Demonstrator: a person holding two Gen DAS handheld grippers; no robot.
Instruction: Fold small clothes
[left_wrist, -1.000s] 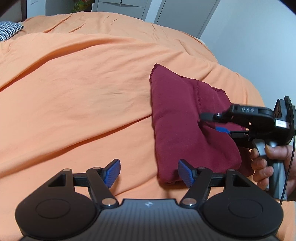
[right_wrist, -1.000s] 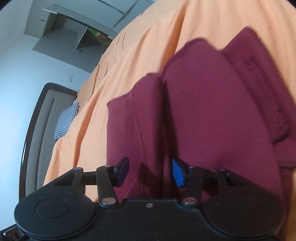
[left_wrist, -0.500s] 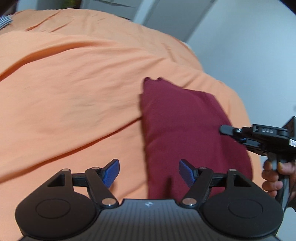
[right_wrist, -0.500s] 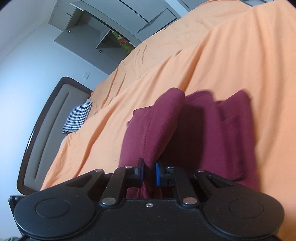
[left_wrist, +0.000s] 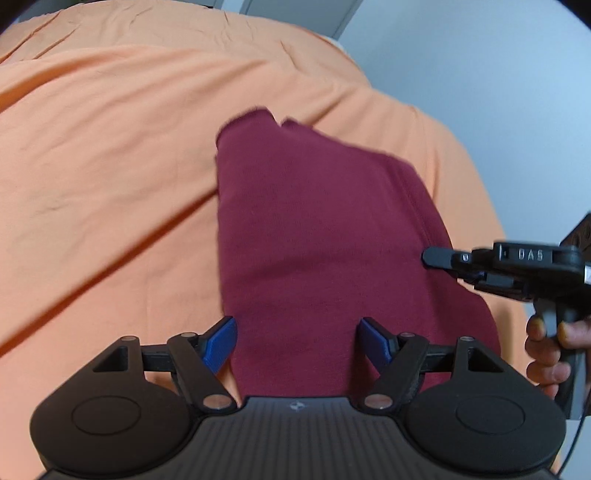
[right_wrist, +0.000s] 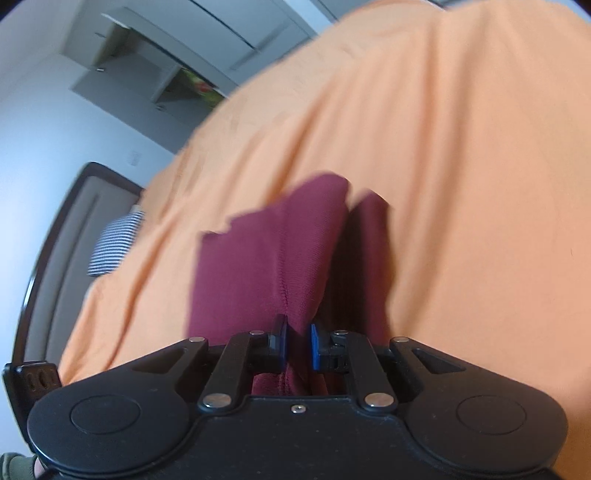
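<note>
A dark red folded garment (left_wrist: 314, 236) lies on the orange bed cover (left_wrist: 110, 155). My left gripper (left_wrist: 297, 341) is open, its blue pads either side of the garment's near edge, not closed on it. My right gripper (right_wrist: 298, 343) is shut on a raised fold of the garment (right_wrist: 266, 258), lifting that edge off the cover. In the left wrist view the right gripper (left_wrist: 443, 258) shows at the garment's right edge, held by a hand (left_wrist: 546, 354).
The orange bed cover (right_wrist: 461, 166) fills both views, with creases. A dark headboard (right_wrist: 59, 236) and a checked pillow (right_wrist: 114, 240) lie at the far left. Grey cupboards (right_wrist: 177, 62) and a pale wall (left_wrist: 480, 55) stand behind.
My right gripper closed on a fold of the garment and has pulled it up and back. My left gripper moved right and closer, so it now straddles the garment's near edge.
</note>
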